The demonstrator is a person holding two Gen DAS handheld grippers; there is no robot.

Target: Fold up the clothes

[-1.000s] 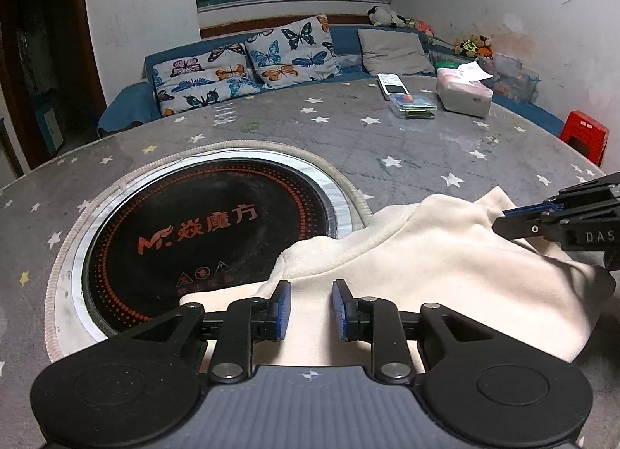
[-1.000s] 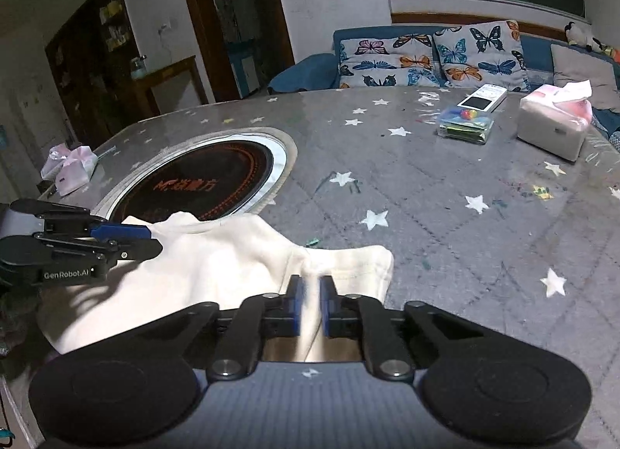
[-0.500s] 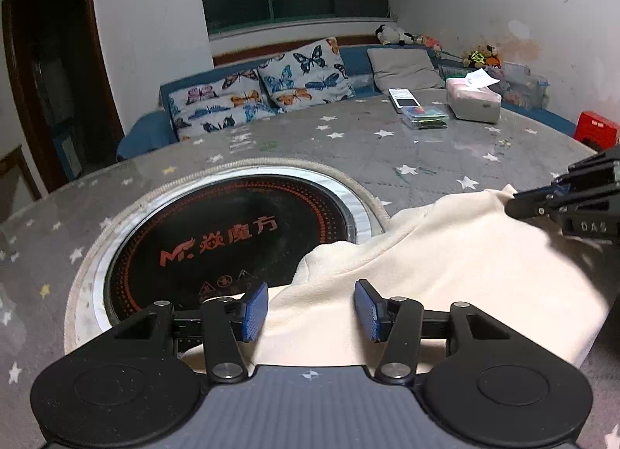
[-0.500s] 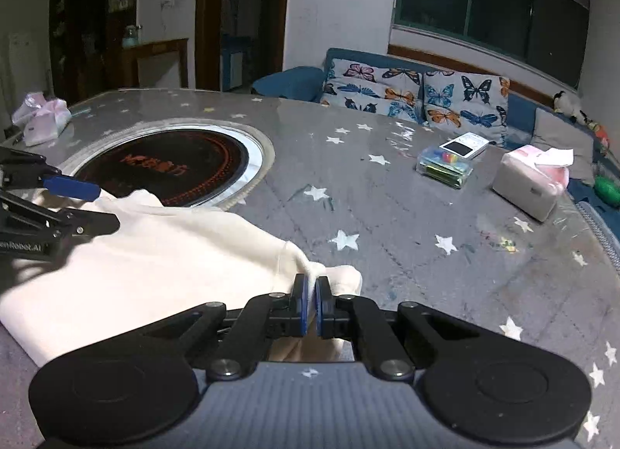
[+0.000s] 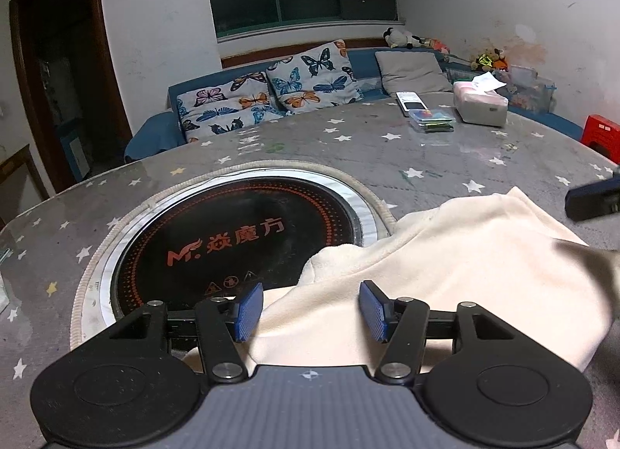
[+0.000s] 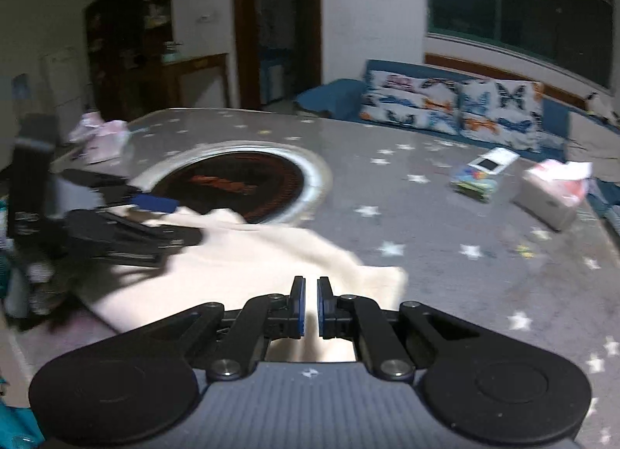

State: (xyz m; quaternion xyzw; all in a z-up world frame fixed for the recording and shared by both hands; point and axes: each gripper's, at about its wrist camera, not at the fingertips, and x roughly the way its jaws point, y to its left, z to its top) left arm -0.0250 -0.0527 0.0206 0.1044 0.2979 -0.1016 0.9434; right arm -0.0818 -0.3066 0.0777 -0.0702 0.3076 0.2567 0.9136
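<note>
Left hand-held gripper (image 5: pixel 310 309) opening over cream fleece garment (image 5: pixel 445 274) | my right hand-held gripper (image 6: pixel 309 307) clamped on its edge | risk: a one-sided pull drags the fold askew.

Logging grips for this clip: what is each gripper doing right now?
Left gripper: jaws opening, cream garment between them, not gripped.
Right gripper: shut on the garment's edge.

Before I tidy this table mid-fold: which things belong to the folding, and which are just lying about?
Part of the job:
- cream garment
- left gripper, jaws opening, cloth between them
- right gripper, shut on the garment

Just lying about:
- tissue box
- remote
- clear plastic box
- built-in hotplate
</note>
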